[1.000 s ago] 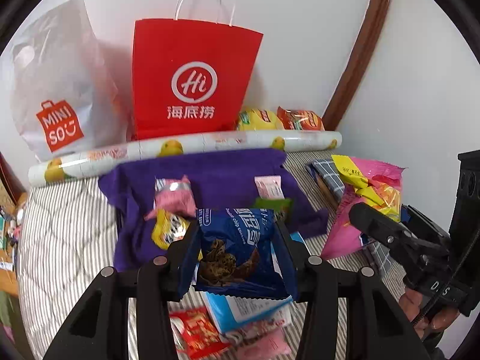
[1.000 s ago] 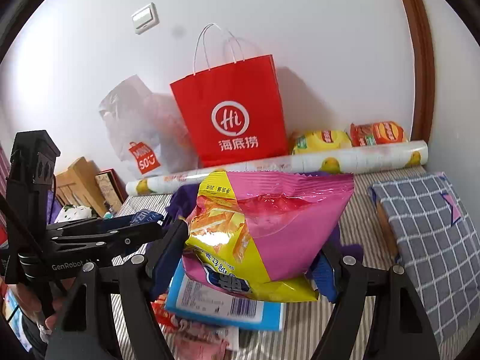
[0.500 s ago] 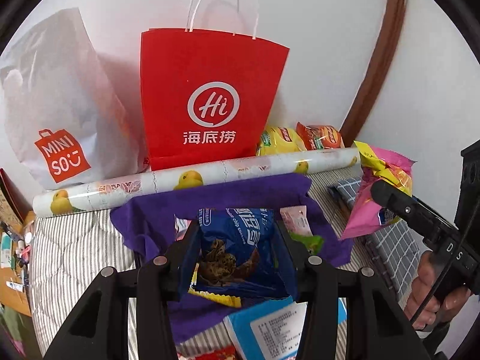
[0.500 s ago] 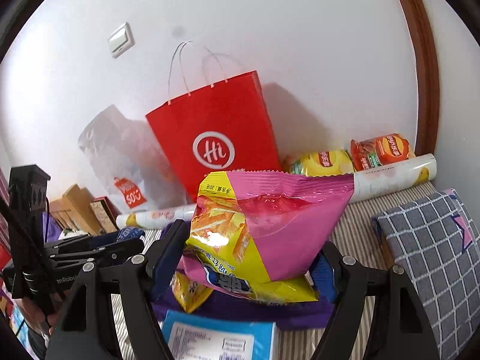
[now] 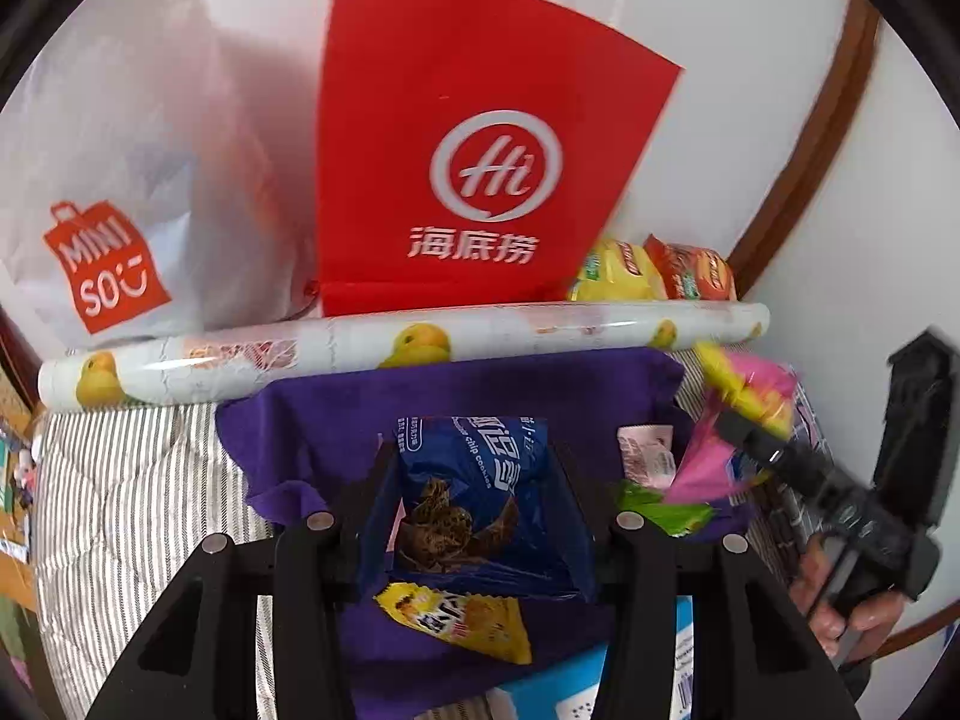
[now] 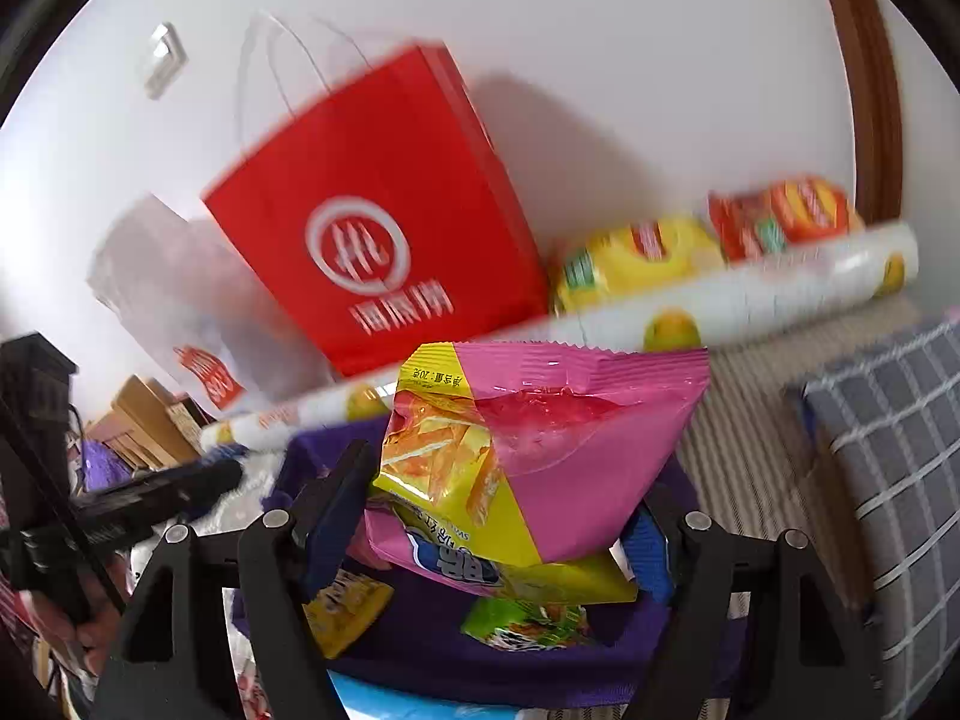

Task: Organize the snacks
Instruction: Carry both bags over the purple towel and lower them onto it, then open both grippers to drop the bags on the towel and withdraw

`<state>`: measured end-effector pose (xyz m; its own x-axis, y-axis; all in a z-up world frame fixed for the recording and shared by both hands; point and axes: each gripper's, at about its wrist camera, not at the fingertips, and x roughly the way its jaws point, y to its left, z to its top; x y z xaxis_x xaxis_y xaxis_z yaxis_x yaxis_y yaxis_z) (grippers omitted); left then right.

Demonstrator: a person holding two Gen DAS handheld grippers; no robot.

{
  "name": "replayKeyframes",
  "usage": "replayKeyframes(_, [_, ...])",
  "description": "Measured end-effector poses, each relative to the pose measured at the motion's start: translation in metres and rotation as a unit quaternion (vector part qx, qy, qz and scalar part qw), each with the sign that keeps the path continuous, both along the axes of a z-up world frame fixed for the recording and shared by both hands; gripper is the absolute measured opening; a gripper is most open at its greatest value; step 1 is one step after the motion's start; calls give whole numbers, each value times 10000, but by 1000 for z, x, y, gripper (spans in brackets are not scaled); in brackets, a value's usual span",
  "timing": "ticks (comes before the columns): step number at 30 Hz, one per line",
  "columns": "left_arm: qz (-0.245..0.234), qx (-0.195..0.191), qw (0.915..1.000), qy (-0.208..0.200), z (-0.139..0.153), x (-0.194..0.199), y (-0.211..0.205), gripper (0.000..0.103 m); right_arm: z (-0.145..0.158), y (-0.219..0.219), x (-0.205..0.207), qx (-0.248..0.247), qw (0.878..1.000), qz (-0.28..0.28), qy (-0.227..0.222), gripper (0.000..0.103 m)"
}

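Note:
My left gripper is shut on a blue cookie pack, held above a purple cloth. My right gripper is shut on a pink and yellow chip bag; the same chip bag shows at the right in the left wrist view. A red paper bag stands upright against the wall just ahead, and the red paper bag leans in the right wrist view. A yellow snack packet, a pink sachet and a green packet lie on the cloth.
A white Miniso bag stands left of the red one. A printed roll lies across the striped bedding. Yellow and orange chip bags sit behind it. A checked cushion is at the right, a blue box near the front.
Both grippers have moved forward toward the red bag with their packs still held; the bag and the roll loom larger. The right gripper has rolled, so its view tilts.

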<state>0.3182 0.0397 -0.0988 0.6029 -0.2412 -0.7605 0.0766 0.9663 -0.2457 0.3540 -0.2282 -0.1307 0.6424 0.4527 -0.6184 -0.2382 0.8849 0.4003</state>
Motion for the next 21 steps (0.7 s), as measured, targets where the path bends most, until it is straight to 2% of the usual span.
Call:
replayKeyframes(5, [35,-43,9999,126,-9,8,6,46,-24,3,8,-55,9995,3,306,75])
replayKeyframes(11, [14,-81,9994,328,-21,12,3,46,-30,7,7,-49,9991,118,400,75])
replayKeyframes(17, [-108,-129,9981,586,-34,17,-7,46,-43,4,14,337,9951,363,860,76])
replayKeyframes(21, [-163,-90,9970,745,-41,19,-14,46,-43,4,13,259,9954,402,833,77])
